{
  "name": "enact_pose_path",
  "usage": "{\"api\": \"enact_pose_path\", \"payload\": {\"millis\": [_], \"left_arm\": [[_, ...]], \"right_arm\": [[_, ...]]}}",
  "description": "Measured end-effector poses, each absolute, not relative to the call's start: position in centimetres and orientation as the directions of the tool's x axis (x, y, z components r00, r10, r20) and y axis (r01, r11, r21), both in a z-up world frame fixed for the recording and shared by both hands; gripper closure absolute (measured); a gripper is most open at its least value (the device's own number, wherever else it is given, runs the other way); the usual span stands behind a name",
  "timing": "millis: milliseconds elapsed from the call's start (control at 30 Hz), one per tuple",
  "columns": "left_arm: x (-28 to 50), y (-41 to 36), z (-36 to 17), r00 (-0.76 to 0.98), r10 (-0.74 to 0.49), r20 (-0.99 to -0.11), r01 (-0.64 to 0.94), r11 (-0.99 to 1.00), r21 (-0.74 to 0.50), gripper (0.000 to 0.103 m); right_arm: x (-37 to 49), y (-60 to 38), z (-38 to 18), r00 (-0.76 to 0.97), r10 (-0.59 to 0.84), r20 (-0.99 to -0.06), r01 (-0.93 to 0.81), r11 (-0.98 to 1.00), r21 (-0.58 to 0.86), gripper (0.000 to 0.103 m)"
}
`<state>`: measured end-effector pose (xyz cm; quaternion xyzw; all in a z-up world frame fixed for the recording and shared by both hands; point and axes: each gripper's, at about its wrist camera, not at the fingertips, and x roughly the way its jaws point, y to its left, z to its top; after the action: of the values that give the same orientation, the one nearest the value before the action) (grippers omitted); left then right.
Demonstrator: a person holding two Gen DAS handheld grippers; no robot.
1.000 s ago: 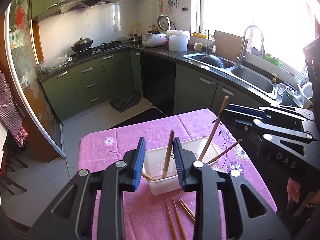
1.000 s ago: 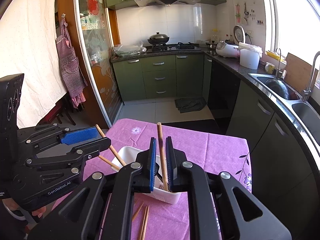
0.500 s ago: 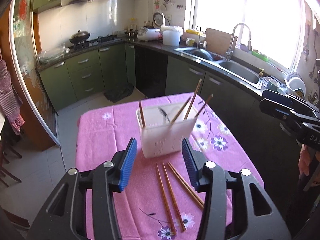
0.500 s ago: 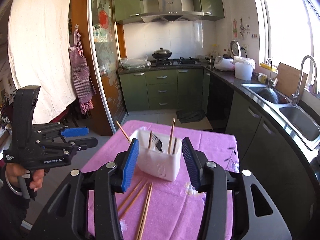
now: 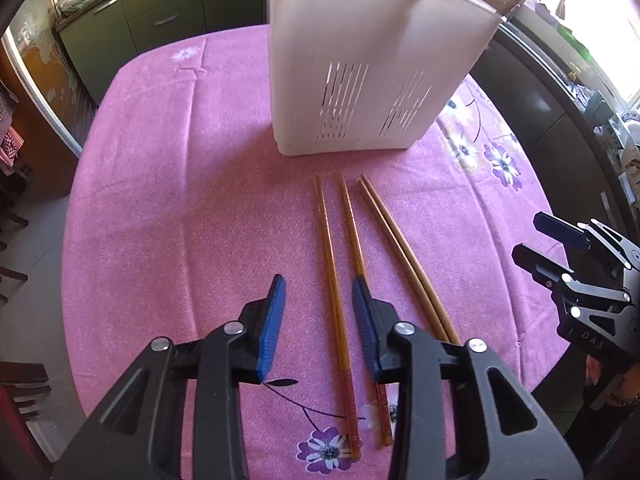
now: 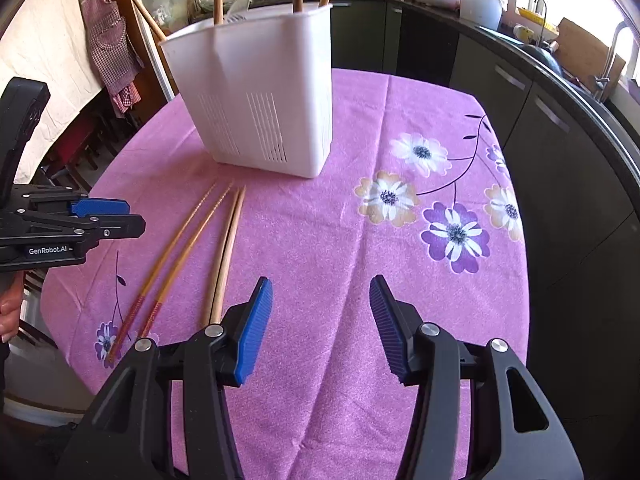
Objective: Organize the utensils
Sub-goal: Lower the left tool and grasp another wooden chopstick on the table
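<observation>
A white slotted utensil holder [image 5: 372, 68] stands on the pink tablecloth [image 5: 180, 200] with several chopsticks upright in it; it also shows in the right wrist view [image 6: 264, 96]. Several wooden chopsticks lie flat in front of it. My left gripper [image 5: 318, 320] is open, low over the cloth, its jaws either side of one red-tipped chopstick [image 5: 332, 264]. A second red-tipped chopstick [image 5: 356, 248] passes under the right pad. A plain pair [image 5: 404, 252] lies to the right. My right gripper [image 6: 320, 324] is open and empty, right of the plain pair [image 6: 226, 256].
The table's edges curve away on all sides. Dark green kitchen cabinets [image 6: 532, 120] and a counter with a sink run along the right. A doorway with a hung apron [image 6: 108, 40] is at the left.
Both grippers have come down from above the holder to low over the cloth. The right gripper, shut on a chopstick a second ago, has opened. The left now straddles a lying chopstick.
</observation>
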<state>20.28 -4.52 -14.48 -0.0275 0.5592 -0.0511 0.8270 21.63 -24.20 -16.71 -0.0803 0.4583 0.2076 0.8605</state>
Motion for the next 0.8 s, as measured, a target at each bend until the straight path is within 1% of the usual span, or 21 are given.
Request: {"api": "enact_pose_path", "payload": {"millis": [33, 167, 267, 333, 667, 733, 800], "left_arm": [[20.7, -4.8, -14.9, 0.358, -0.117, -0.927, 0.049, 0.993, -0.106, 0.077], [21.8, -5.2, -15.8, 0.341, -0.119, -0.933, 0.047, 0.993, -0.11, 0.078], [22.4, -5.7, -16.1, 0.331, -0.1, -0.938, 0.053, 0.995, -0.087, 0.083], [22.7, -6.0, -16.5, 0.32, -0.086, -0.943, 0.055, 0.996, -0.072, 0.088], [23.7, -7.0, -17.6, 0.301, -0.043, -0.953, 0.064, 0.998, -0.024, 0.091], [23.8, -7.4, -17.8, 0.304, -0.03, -0.952, 0.065, 0.998, -0.011, 0.094], [23.9, -7.5, -17.8, 0.307, -0.036, -0.951, 0.062, 0.998, -0.018, 0.096]], "right_arm": [[22.0, -24.1, -16.9, 0.486, 0.289, -0.824, -0.432, 0.9, 0.061, 0.052], [22.8, -24.2, -17.3, 0.474, 0.3, -0.828, -0.428, 0.9, 0.08, 0.052], [23.2, -24.3, -17.4, 0.472, 0.299, -0.83, -0.424, 0.902, 0.084, 0.052], [23.3, -24.4, -17.5, 0.47, 0.3, -0.83, -0.421, 0.903, 0.088, 0.052], [23.3, -24.7, -17.4, 0.469, 0.305, -0.829, -0.417, 0.904, 0.097, 0.052], [23.3, -24.7, -17.4, 0.469, 0.306, -0.829, -0.416, 0.904, 0.098, 0.052], [23.3, -24.6, -17.4, 0.466, 0.307, -0.83, -0.42, 0.902, 0.099, 0.052]]}}
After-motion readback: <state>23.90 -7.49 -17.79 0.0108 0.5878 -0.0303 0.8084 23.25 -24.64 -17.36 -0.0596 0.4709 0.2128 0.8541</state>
